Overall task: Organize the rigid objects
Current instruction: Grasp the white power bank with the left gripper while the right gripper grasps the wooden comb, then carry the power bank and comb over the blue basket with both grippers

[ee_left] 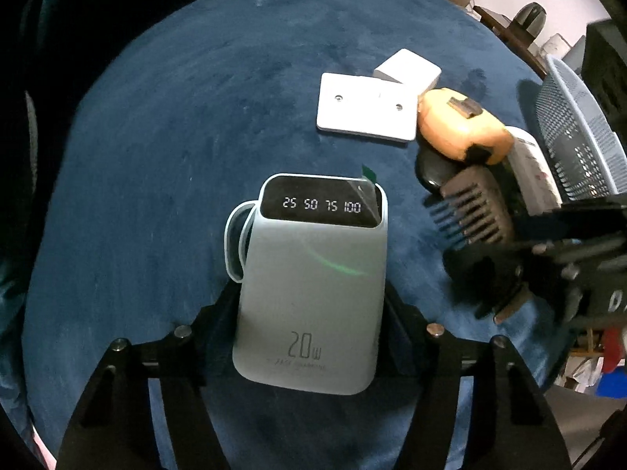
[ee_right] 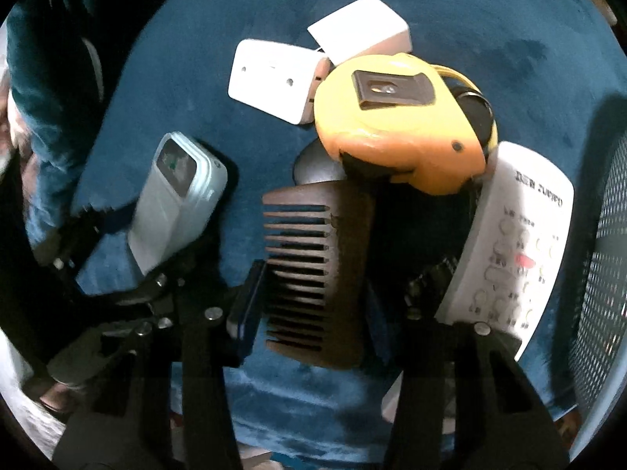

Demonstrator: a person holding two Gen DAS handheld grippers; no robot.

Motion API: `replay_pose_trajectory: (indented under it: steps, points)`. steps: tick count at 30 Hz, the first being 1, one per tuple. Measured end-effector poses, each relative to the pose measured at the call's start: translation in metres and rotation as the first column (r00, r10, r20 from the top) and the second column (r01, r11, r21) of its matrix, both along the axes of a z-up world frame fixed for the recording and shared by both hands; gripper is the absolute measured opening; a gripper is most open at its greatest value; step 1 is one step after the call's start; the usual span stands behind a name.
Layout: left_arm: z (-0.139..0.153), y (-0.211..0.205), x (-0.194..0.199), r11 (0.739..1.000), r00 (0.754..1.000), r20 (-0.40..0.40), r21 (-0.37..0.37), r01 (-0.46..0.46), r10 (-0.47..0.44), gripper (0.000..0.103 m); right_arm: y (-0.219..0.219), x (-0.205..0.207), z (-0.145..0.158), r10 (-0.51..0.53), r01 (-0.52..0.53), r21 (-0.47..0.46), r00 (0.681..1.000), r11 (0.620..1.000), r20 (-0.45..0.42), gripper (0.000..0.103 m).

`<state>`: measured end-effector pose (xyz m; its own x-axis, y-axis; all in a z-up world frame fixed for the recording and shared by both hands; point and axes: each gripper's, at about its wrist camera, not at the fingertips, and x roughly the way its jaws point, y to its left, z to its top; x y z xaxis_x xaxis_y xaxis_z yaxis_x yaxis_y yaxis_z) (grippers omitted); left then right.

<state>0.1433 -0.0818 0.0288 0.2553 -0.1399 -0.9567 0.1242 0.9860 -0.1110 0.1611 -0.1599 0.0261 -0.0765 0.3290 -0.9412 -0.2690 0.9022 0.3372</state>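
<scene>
A pale power bank (ee_left: 309,286) is gripped between the pads of the left gripper (ee_left: 311,337) above the blue cloth (ee_left: 164,137), while a brown comb (ee_right: 317,270) is clamped across its width by the right gripper (ee_right: 313,313). Beyond the comb, at twelve o'clock, a yellow tape measure (ee_right: 399,125) is seen, with a white remote (ee_right: 513,243) at two o'clock touching it. Farthest off, two white blocks (ee_right: 274,78) are found at eleven o'clock, and a mesh basket (ee_right: 603,274) at three o'clock.

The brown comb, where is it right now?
In the right wrist view the brown comb sits between the right gripper's fingers, just below the yellow tape measure and left of the white remote.
</scene>
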Motion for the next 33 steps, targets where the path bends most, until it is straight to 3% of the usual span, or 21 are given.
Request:
replay_pose_trajectory:
  steps: [11, 17, 22, 27, 33]
  points:
    - [0.042, 0.009, -0.025, 1.000, 0.996, 0.087, 0.008, -0.014, 0.013, 0.065, -0.036, 0.003, 0.038, -0.111, 0.108, 0.115, 0.993, 0.987, 0.028, 0.048]
    - [0.040, 0.015, -0.027, 0.999, 0.997, 0.055, -0.002, -0.050, 0.050, 0.065, -0.047, -0.009, 0.048, -0.138, 0.132, 0.138, 0.990, 0.982, 0.037, 0.048]
    - [0.049, 0.004, -0.026, 0.999, 0.995, 0.088, -0.002, -0.045, 0.045, 0.065, -0.061, -0.008, 0.056, -0.166, 0.157, 0.162, 0.985, 0.974, 0.042, 0.048]
    - [0.076, -0.005, -0.022, 1.000, 0.991, 0.135, 0.002, -0.026, 0.026, 0.065, -0.072, -0.005, 0.065, -0.212, 0.198, 0.195, 0.976, 0.961, 0.057, 0.048]
    - [0.105, -0.033, -0.007, 1.000, 0.981, 0.193, -0.008, 0.021, -0.019, 0.065, -0.108, -0.009, 0.086, -0.309, 0.279, 0.249, 0.946, 0.928, 0.093, 0.048]
